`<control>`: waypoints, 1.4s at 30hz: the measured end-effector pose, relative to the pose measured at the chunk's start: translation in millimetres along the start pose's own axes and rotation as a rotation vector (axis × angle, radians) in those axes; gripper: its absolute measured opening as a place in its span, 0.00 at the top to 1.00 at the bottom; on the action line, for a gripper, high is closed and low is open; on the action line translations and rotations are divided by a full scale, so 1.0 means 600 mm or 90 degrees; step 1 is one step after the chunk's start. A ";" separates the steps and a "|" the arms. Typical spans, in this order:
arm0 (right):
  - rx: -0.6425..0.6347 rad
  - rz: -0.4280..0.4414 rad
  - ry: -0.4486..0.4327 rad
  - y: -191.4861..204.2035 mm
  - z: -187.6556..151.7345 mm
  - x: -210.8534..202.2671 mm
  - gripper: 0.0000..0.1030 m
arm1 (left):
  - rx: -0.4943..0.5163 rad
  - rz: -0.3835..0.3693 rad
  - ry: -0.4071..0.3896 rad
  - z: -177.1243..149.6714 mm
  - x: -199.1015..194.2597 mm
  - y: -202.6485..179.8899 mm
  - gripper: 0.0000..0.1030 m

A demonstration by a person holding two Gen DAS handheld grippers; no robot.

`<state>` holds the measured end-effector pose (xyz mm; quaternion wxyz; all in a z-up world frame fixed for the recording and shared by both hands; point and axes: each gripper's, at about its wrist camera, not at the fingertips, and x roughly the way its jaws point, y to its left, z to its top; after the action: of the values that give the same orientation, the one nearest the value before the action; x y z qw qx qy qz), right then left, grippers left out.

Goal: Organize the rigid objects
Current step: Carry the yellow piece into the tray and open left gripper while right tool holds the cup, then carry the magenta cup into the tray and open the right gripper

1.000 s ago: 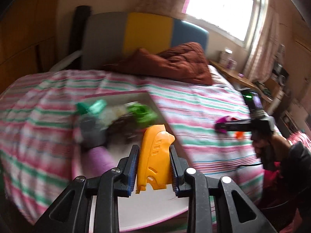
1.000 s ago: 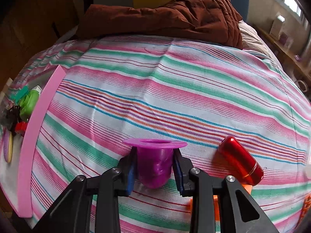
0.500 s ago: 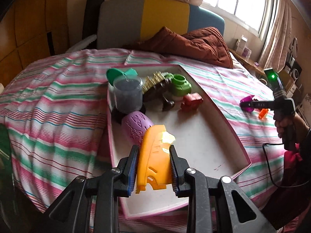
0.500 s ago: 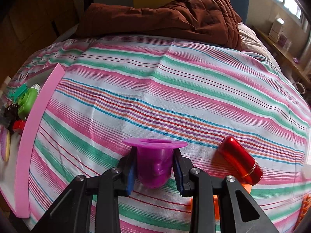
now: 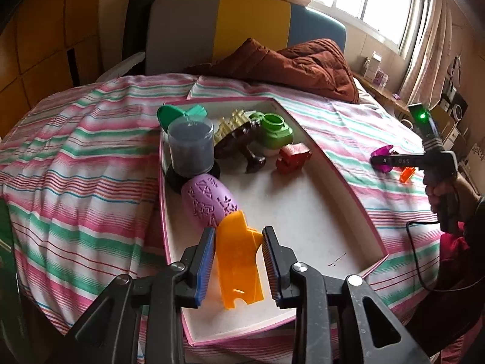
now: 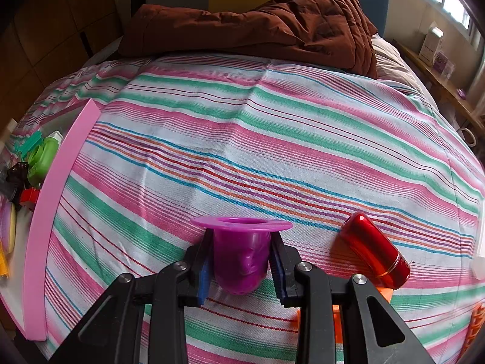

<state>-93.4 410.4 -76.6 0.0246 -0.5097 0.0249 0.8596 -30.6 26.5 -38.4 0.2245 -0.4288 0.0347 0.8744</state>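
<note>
A pink-rimmed white tray (image 5: pixel 306 212) lies on the striped bed. My left gripper (image 5: pixel 238 261) hangs over its near end with jaws parted. An orange plastic piece (image 5: pixel 239 261) stands between them, tilted, with a gap on each side. Beside it lies a purple patterned egg (image 5: pixel 209 200). My right gripper (image 6: pixel 241 262) is shut on a magenta flanged cup (image 6: pixel 241 248) just above the bedspread; it also shows in the left wrist view (image 5: pixel 383 160). A red glossy cylinder (image 6: pixel 374 250) lies right of the cup.
The tray's far end holds a clear-lidded dark canister (image 5: pixel 191 148), a green jar (image 5: pixel 275 130), a red block (image 5: pixel 292 157), a dark brown figure (image 5: pixel 242 148) and a green lid (image 5: pixel 169 115). Orange pieces (image 6: pixel 336 315) lie by the right gripper. A brown quilt (image 6: pixel 257 27) lies at the headboard.
My left gripper moved in over the tray's near end and its jaws opened, freeing the orange piece, which has tipped. The right gripper has stayed put with the magenta cup.
</note>
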 end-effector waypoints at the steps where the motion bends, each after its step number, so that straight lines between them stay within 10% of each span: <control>1: -0.001 -0.001 0.000 0.000 0.000 0.000 0.68 | 0.005 0.007 0.003 0.000 0.000 -0.001 0.70; 4: -0.002 -0.003 0.000 0.000 -0.001 0.001 0.68 | 0.016 0.062 0.022 -0.005 0.004 0.003 0.70; 42: 0.001 0.000 -0.007 0.011 -0.003 -0.002 0.68 | 0.023 0.042 -0.021 0.038 -0.005 -0.064 0.69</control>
<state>-91.6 403.8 -76.4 0.0251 -0.5050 0.0253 0.8624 -29.6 65.6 -16.8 0.2037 -0.4087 0.0606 0.8876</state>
